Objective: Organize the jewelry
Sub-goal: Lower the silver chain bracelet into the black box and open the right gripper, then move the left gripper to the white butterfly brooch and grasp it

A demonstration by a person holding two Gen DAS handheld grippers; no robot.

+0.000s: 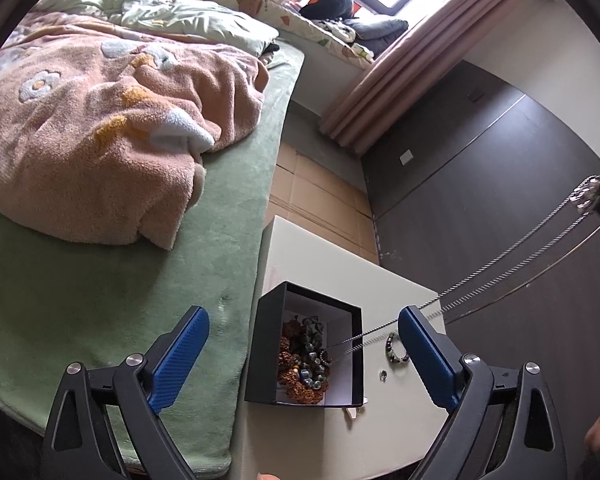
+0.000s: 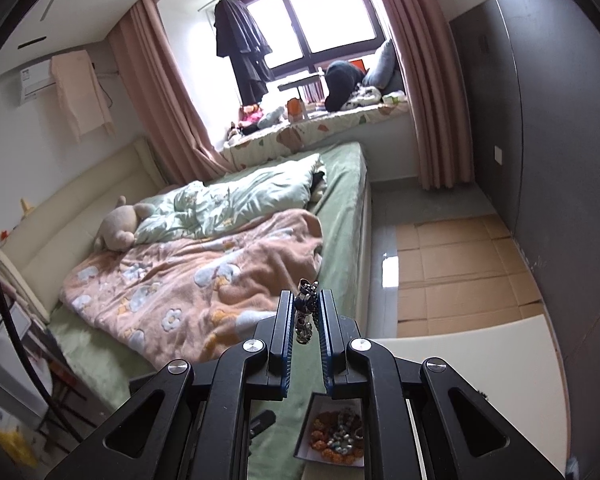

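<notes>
the left gripper (image 1: 302,354) hangs with its blue fingers (image 1: 180,354) wide apart above a black box (image 1: 300,356) of bead bracelets (image 1: 306,360) on a white table (image 1: 392,284). just beside the box lie a small bracelet (image 1: 396,350) and a ring (image 1: 383,375). a silver chain (image 1: 480,264) runs from the box up to the right gripper (image 2: 305,312), clamped on its clasp end. beyond lies a bed (image 1: 100,272) with a pink blanket (image 1: 100,128).
</notes>
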